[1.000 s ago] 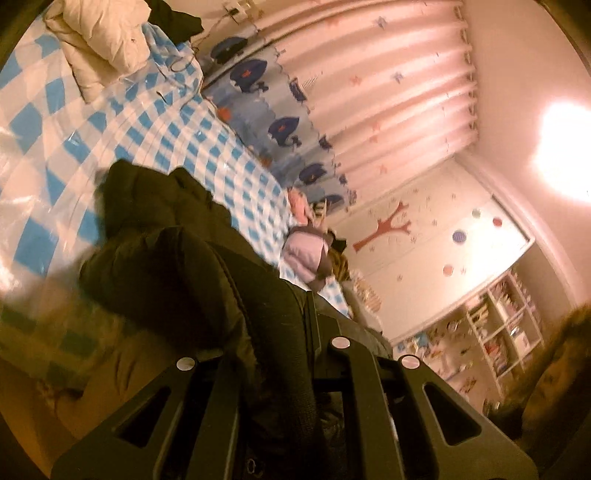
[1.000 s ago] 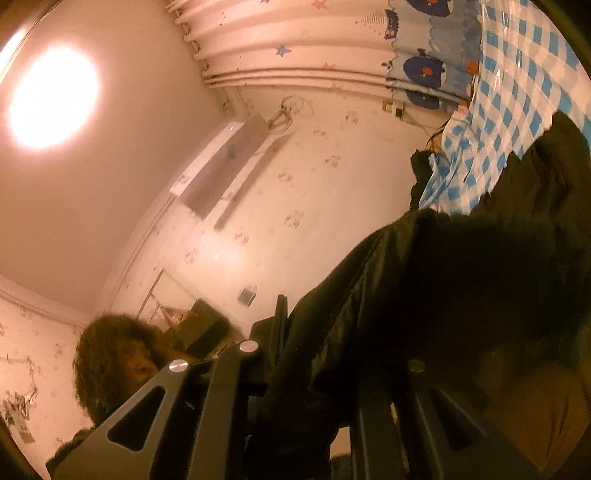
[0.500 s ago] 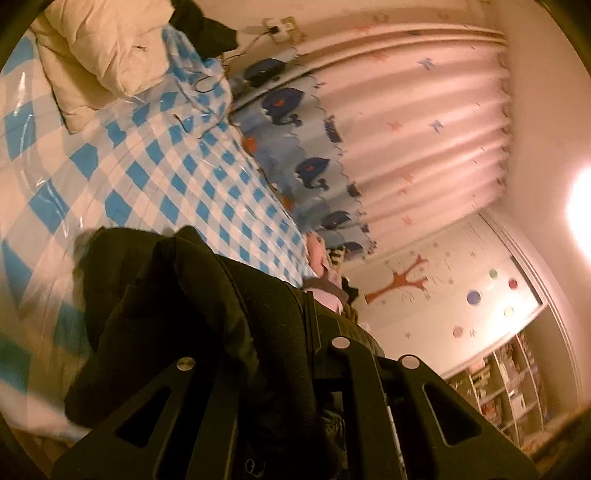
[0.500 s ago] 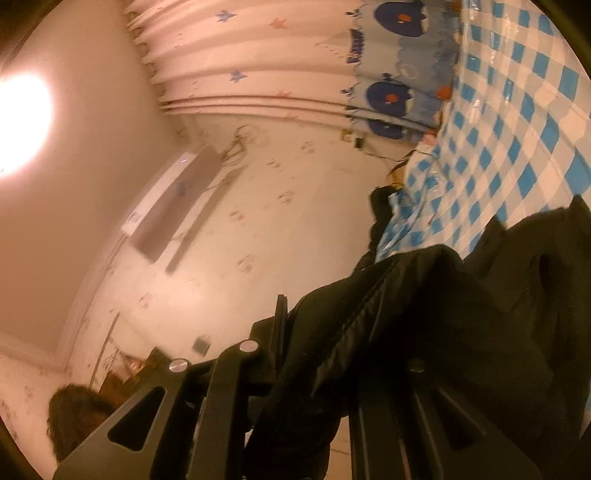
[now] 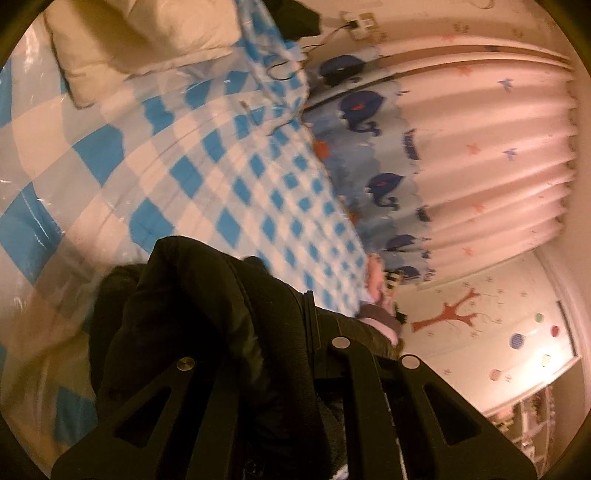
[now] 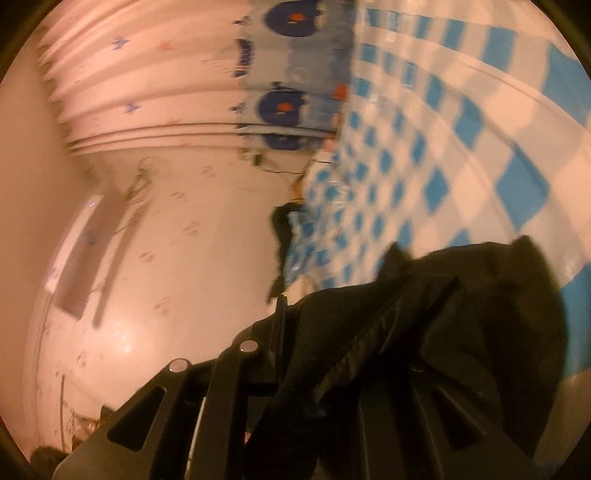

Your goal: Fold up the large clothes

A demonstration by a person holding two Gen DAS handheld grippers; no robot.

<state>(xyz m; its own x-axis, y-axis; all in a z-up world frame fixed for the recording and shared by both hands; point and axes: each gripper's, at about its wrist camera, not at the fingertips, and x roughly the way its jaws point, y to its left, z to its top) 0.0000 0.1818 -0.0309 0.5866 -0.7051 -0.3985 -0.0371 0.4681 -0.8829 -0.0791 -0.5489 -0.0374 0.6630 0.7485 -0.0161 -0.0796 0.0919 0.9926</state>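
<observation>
A large black garment [image 5: 192, 317] hangs bunched between my left gripper's [image 5: 273, 332] jaws, which are shut on its thick fabric. It droops over the blue-and-white checked bed cover [image 5: 229, 177] below. In the right wrist view the same black garment [image 6: 461, 317] is pinched in my right gripper [image 6: 347, 332], folds spilling to the right over the checked cover [image 6: 443, 147]. The cloth hides both grippers' fingertips.
A cream pillow [image 5: 140, 40] lies at the head of the bed, with a dark item and a wall socket [image 5: 362, 22] behind it. Pink star curtains [image 5: 480, 147] with a blue whale border run along the bed's far side. A pink bundle [image 5: 380, 306] sits at the bed's foot.
Both grippers have swung across and down toward the bed with the garment, rolling as they went. The person's head has left both views; more checked cover now shows.
</observation>
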